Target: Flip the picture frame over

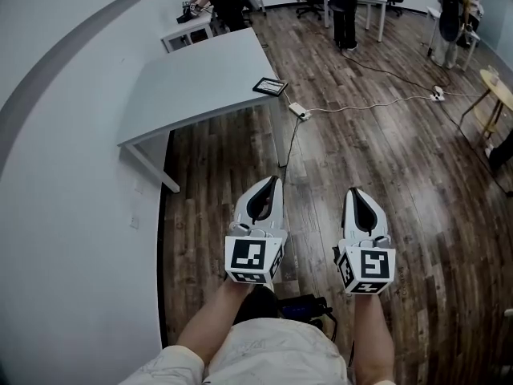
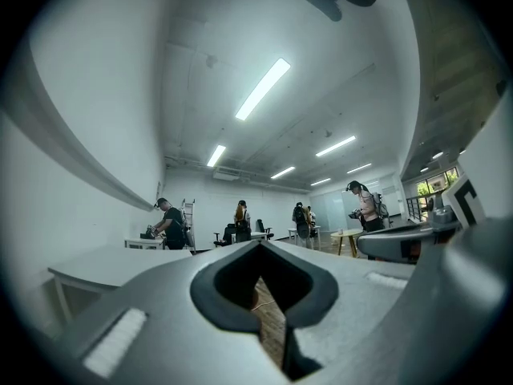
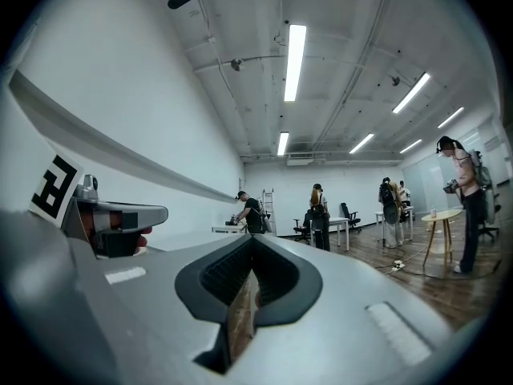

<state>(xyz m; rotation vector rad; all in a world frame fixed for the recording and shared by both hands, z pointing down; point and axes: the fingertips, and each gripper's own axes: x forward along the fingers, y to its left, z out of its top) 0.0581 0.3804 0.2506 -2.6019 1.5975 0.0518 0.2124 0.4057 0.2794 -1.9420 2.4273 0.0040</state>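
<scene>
With my left gripper (image 1: 270,181) and right gripper (image 1: 355,191) both pinched shut on nothing, I face the picture frame (image 1: 270,86), flat on the table (image 1: 200,74) corner well ahead, in line with the left jaws, its long side seemingly crosswise to my reach.

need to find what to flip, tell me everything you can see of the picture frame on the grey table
The picture frame is a small flat rectangle with a dark border and a paler middle. It lies flat near the right-hand corner of the grey table, touched by nothing else. Which face is up is too small to tell.
</scene>
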